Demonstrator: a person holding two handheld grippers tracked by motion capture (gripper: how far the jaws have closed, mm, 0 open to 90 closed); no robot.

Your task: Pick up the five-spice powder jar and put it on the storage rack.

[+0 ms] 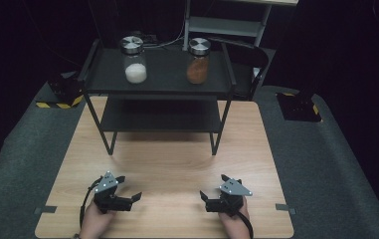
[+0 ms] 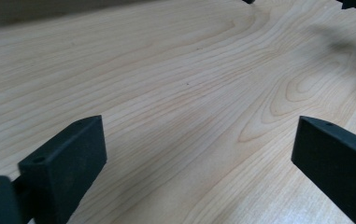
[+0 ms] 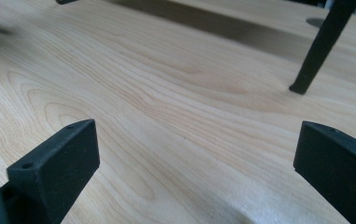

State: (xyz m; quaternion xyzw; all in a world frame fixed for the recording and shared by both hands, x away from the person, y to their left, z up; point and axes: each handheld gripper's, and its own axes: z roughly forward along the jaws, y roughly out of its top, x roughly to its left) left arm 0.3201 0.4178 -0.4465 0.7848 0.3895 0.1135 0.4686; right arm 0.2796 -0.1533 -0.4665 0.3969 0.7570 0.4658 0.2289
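Low over the wooden table (image 1: 172, 164), near its front edge, a hand holds my left gripper (image 1: 130, 187) with its jaws pointing right, wide apart and empty. My right gripper (image 1: 213, 186) faces it from the right, jaws pointing left, also open and empty. In the left gripper view the left gripper (image 2: 199, 128) has bare wood between its fingers. The right gripper view shows the same for the right gripper (image 3: 196, 130). A jar of white powder (image 1: 135, 60) and a jar of brown powder (image 1: 197, 61), both with metal lids, stand on the top shelf of a black rack (image 1: 162, 84).
The rack stands at the table's far half on thin black legs (image 3: 320, 46), with a lower shelf (image 1: 159, 117) under the top one. Grey matting (image 1: 326, 164) surrounds the table. A grey metal frame (image 1: 227, 25) rises behind the rack.
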